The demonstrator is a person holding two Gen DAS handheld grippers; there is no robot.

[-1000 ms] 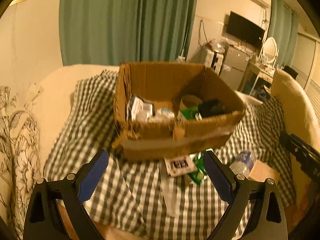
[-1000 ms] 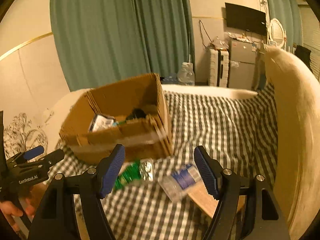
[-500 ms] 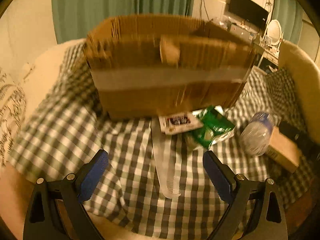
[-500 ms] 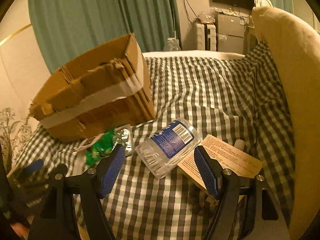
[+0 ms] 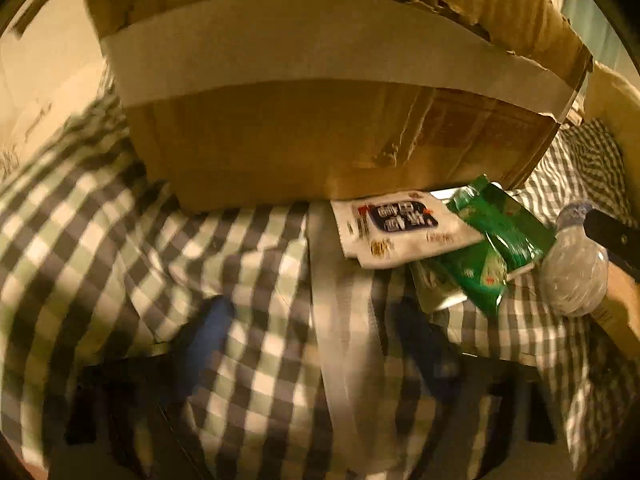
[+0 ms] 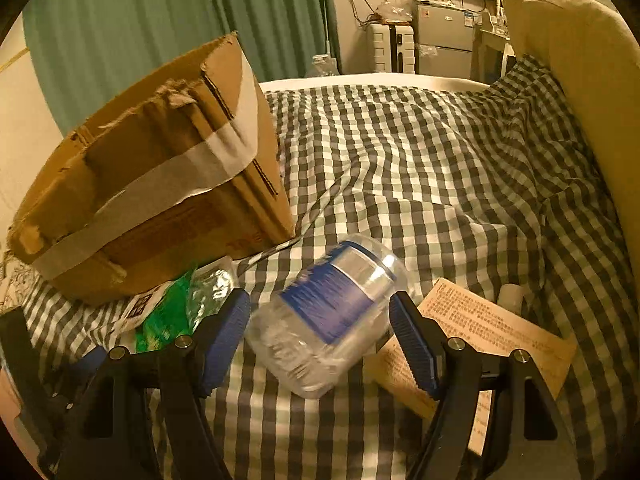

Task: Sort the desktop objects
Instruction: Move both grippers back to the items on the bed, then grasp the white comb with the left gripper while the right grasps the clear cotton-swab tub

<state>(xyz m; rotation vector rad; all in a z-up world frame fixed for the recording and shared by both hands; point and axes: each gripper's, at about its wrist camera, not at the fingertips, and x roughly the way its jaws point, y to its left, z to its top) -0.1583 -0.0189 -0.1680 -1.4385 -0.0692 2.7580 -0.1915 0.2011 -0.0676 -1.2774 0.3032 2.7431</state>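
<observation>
The right tool [image 6: 320, 322] sits low in the right wrist view with its blue pads [image 6: 224, 340] spread to either side of a clear plastic bottle [image 6: 326, 316] with a blue label. The bottle lies on its side in the lower centre of the frame on the checked cloth [image 6: 440, 168]; the pads stand just beside it, with a sliver of gap at each side, so the tool is released and grasps nothing. Under the bottle's right end lies a tan printed box [image 6: 492, 328], flat on the cloth. At the left of the frame a torn cardboard box [image 6: 160, 184] with a pale tape band stands on the cloth, and a green packet [image 6: 164, 316] lies against its lower edge, just left of the left pad.

The left wrist view is heavily blurred. The left tool [image 5: 316, 328] appears only as two dark blue smears in the lower half of the frame; its jaws have just been closing. A long translucent strip [image 5: 340, 320], perhaps a comb, runs down the cloth [image 5: 100, 248] between them, and the pads seem to stand clear of it, so this tool too looks released. The cardboard box [image 5: 320, 120] fills the upper half of the frame. At its lower right edge lie a white sachet [image 5: 400, 228] and the green packet [image 5: 492, 248], overlapping, with the bottle [image 5: 572, 268] at the far right.
</observation>
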